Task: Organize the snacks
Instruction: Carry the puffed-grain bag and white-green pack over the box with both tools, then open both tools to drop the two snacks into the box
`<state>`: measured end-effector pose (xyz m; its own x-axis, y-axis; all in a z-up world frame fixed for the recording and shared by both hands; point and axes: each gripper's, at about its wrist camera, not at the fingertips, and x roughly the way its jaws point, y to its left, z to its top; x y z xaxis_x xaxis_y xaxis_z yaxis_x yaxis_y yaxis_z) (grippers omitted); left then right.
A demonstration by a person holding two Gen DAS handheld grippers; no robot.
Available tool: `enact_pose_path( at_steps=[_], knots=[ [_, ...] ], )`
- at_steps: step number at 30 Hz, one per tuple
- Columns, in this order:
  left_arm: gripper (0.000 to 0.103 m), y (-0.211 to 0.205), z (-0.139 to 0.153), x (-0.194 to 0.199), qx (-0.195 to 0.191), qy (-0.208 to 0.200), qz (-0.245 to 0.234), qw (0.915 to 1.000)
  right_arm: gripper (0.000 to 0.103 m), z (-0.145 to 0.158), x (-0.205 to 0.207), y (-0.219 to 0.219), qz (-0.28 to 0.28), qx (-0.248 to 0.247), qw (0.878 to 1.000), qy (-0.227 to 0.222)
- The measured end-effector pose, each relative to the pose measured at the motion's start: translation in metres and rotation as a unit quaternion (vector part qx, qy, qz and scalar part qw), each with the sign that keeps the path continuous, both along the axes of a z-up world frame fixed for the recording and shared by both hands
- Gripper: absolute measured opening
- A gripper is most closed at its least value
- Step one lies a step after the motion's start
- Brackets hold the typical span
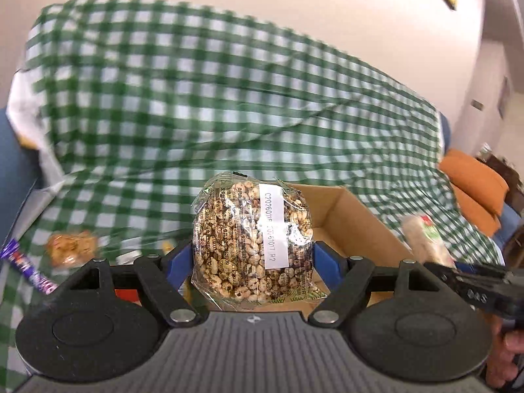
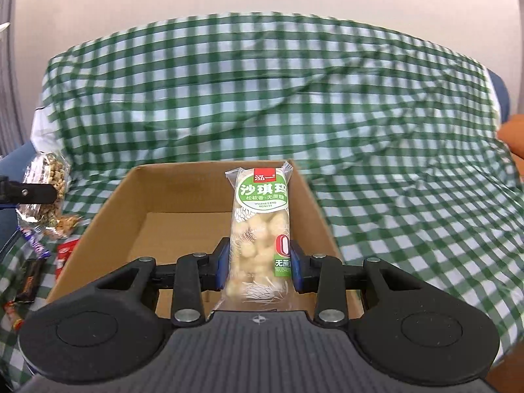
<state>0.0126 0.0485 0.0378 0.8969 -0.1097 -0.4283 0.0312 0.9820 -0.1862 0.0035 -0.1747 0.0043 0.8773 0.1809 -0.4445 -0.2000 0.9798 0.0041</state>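
My left gripper is shut on a clear bag of brown puffed-grain snack with a white label, held upright above the left edge of an open cardboard box. My right gripper is shut on a long pale sachima pack with a green label, held upright over the box, whose inside looks bare. The puffed-grain bag also shows at the left of the right wrist view. The sachima pack shows blurred at the right of the left wrist view.
A green-and-white checked cloth covers the surface. Left of the box lie several loose snacks: a purple bar, a red pack, a dark bar, a golden snack. Orange cushions lie at the right.
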Motion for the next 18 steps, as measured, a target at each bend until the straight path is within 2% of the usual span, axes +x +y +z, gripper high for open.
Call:
enact_pose_path(
  at_steps=[8, 13, 18],
  knots=[
    [0.082, -0.032, -0.013, 0.002, 0.011, 0.007, -0.043, 0.999, 0.038, -0.002, 0.001, 0.001, -0.012, 0.002, 1.0, -0.001],
    [0.082, -0.039, -0.016, 0.002, 0.014, 0.003, -0.059, 0.9982, 0.038, -0.003, -0.001, 0.007, -0.001, -0.019, 1.0, -0.01],
    [0.082, -0.039, -0.016, 0.001, 0.008, -0.003, -0.066, 0.9978, 0.038, -0.002, 0.002, 0.006, -0.005, -0.012, 1.0, -0.008]
  ],
)
